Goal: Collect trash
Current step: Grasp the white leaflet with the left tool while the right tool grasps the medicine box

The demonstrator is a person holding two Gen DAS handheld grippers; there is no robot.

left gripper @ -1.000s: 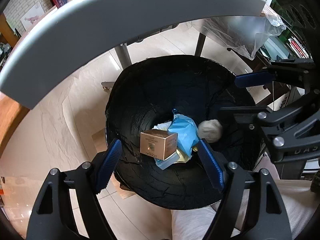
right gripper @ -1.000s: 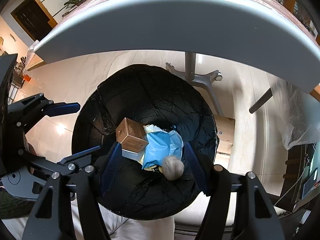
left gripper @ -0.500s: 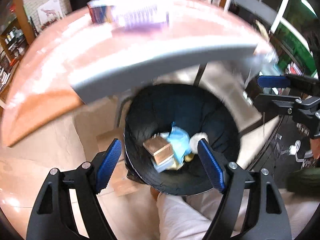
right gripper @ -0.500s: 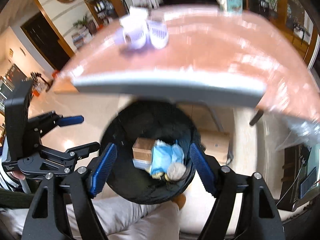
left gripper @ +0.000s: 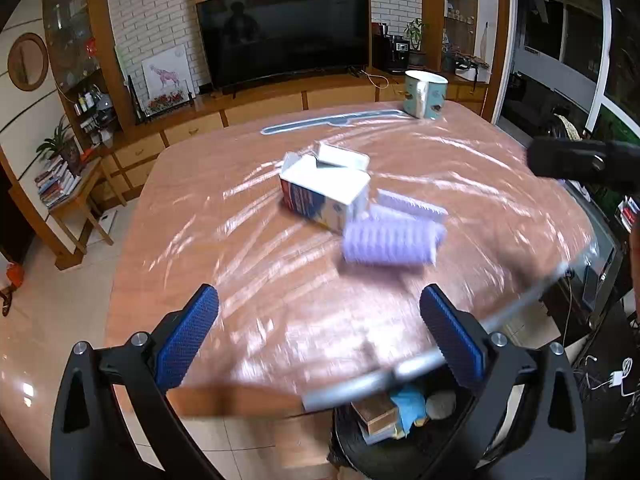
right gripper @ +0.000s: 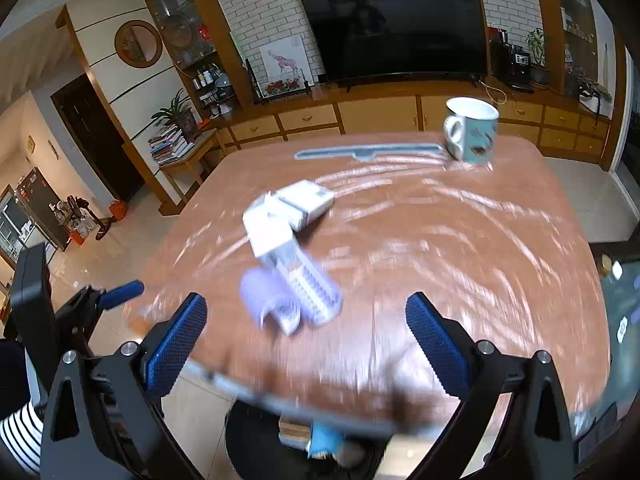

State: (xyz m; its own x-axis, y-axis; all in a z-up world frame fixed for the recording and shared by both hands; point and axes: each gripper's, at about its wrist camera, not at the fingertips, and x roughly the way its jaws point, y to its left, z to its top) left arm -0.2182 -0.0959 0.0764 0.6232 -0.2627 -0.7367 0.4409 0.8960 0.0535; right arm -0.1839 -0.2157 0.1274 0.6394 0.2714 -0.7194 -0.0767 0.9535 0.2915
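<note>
On the reddish table (left gripper: 248,264) lie a white and blue carton (left gripper: 326,194), a small white box (left gripper: 342,157) behind it, and two purple ribbed pieces (left gripper: 390,242). They also show in the right wrist view: carton (right gripper: 272,232), white box (right gripper: 310,201), purple pieces (right gripper: 292,298). My left gripper (left gripper: 318,338) is open and empty above the table's near edge. My right gripper (right gripper: 306,344) is open and empty there too. The black-lined bin (left gripper: 400,440) below the edge holds a brown box (left gripper: 376,412), blue wrapper (left gripper: 412,400) and a crumpled ball (left gripper: 440,402).
A teal mug (left gripper: 425,94) stands at the table's far right, also in the right wrist view (right gripper: 472,130). A grey strip (left gripper: 332,122) lies near the far edge. A TV (left gripper: 284,32) and wooden cabinets are behind. The other gripper (right gripper: 72,320) shows at left.
Both grippers have risen from over the bin to above the table edge and tilted up. The view now shows the tabletop; the bin has dropped to the bottom. Both stay open.
</note>
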